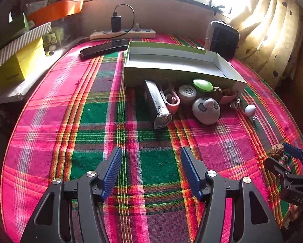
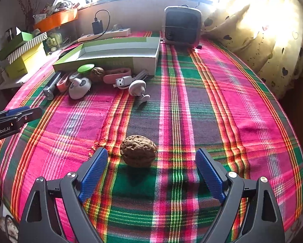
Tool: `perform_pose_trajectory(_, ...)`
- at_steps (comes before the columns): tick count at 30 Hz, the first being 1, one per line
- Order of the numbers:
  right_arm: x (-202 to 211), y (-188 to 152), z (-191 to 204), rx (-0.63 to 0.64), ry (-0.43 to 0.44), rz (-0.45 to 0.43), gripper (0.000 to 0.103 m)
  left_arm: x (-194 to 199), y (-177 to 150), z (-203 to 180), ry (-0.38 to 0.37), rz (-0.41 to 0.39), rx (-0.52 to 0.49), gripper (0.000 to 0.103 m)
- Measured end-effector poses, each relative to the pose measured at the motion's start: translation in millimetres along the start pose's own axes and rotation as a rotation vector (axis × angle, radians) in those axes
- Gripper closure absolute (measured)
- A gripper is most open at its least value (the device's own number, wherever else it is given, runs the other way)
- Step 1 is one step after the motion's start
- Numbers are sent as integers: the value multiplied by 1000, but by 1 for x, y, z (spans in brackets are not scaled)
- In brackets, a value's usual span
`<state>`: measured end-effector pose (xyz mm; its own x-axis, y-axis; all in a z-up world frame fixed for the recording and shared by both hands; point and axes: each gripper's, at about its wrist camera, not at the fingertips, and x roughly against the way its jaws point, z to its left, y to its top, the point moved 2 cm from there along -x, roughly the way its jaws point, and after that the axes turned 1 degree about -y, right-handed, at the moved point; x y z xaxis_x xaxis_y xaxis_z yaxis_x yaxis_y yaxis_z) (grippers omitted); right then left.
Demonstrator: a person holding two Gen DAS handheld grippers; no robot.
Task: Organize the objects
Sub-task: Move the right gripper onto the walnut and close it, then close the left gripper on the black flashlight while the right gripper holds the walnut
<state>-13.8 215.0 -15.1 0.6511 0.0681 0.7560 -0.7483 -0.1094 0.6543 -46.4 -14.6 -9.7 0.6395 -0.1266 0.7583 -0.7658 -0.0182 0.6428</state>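
- The brown, wrinkled walnut (image 2: pixel 138 153) lies on the plaid pink-and-green cloth (image 2: pixel 222 105) covering the surface, near the front and well apart from the other loose things.
- The right gripper (image 2: pixel 151 162) has its jaws wide, one blue pad either side of the walnut, and neither appears to touch it; I judge the grasp not yet made.
- The left gripper (image 1: pixel 151 162) hangs over bare cloth to the left, jaws wide and holding nothing.
- The shallow green-and-white cardboard box (image 1: pixel 218 64) at the far middle shows an empty floor, so nothing looks sorted yet.
- A cluster waits against the box's near wall:
  - a black and clear rectangular device (image 1: pixel 158 103),
  - a pink oval case (image 1: pixel 172 99),
  - a round white jar (image 1: pixel 187 94),
  - a green domed lid (image 1: pixel 203 85),
  - a second brown walnut (image 2: pixel 97 72),
  - a white rounded panda-faced gadget (image 1: pixel 206 110).
- Further right lie a white USB cable (image 2: pixel 122 82) and a white mushroom-shaped plug (image 2: pixel 137 88).
- By my reading the task is at its very start: every item is outside the box, and the near walnut seems first in line.
- At the far edge, a white power strip (image 1: pixel 123 34) and a dark boxy fan (image 2: pixel 182 25) look like fixtures rather than things to sort.
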Motion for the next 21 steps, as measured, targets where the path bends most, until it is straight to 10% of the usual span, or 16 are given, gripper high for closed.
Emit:
perform_pose_trajectory(14,3,3,5,11,20,-20,69,-11,17,1,-23,28,7,45)
perform_pose_trajectory(21,-1,8,6,20,32,-19,69,-15,23,2,-33,33,17,45)
